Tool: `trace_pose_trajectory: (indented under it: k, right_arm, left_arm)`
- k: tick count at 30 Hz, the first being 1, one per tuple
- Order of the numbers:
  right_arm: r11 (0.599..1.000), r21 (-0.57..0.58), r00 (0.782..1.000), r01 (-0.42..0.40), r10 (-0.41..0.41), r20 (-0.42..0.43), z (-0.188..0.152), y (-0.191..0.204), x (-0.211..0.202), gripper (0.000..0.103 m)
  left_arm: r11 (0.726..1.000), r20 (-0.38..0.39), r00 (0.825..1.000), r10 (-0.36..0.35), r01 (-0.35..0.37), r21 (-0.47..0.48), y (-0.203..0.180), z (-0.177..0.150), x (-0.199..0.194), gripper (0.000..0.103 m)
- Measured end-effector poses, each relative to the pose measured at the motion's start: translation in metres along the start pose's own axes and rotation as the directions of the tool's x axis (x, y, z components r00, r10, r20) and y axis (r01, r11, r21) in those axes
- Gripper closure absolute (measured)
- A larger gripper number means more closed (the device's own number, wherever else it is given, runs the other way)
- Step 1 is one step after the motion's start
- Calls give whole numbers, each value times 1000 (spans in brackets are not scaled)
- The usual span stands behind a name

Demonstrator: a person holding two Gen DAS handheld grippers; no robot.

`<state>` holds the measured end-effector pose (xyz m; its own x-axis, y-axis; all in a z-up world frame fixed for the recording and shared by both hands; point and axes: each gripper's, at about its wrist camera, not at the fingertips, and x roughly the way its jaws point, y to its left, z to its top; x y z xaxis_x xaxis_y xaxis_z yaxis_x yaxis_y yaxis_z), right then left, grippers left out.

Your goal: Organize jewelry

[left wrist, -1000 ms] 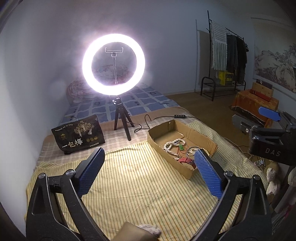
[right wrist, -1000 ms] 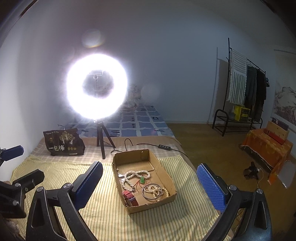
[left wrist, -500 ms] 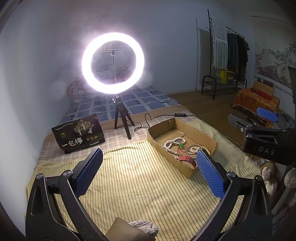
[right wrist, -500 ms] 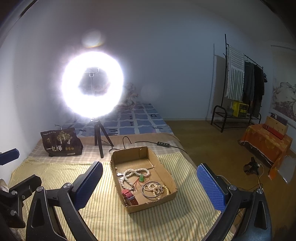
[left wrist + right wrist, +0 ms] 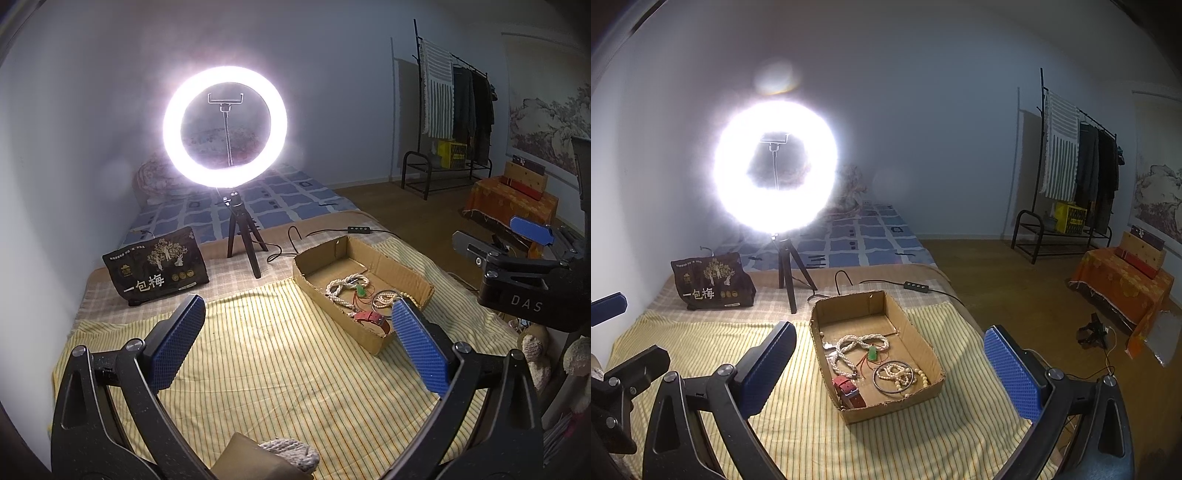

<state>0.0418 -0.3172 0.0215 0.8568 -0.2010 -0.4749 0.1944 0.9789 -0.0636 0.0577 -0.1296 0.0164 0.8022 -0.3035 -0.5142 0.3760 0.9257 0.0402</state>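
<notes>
An open cardboard box (image 5: 916, 343) lies on the yellow striped cloth; it also shows in the left wrist view (image 5: 410, 275). In it lie a white bead necklace (image 5: 849, 347), a green pendant (image 5: 873, 355), a red watch strap (image 5: 849, 390), a metal bangle (image 5: 894, 378) and a small bead bracelet. My right gripper (image 5: 890, 365) is open and empty, held above the box's near end. My left gripper (image 5: 295, 343) is open and empty, above the cloth left of the box.
A lit ring light on a tripod (image 5: 786, 280) stands behind the box. A dark snack bag (image 5: 713, 282) leans at the back left. A cable with a switch (image 5: 916, 287) runs behind the box. The bed edge and wooden floor (image 5: 1015, 295) are to the right.
Both grippers have shifted slightly; the box sits a little lower and more central in the right wrist view. Both stay open and empty.
</notes>
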Motion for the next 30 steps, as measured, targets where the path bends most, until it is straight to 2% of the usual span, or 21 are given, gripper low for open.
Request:
trace_pose_trajectory:
  k: [30]
  right_arm:
    - [1000, -5, 1000, 0, 0, -13, -5, -2, 2, 0]
  left_arm:
    - [999, -14, 1000, 3, -3, -35, 0, -1, -2, 0]
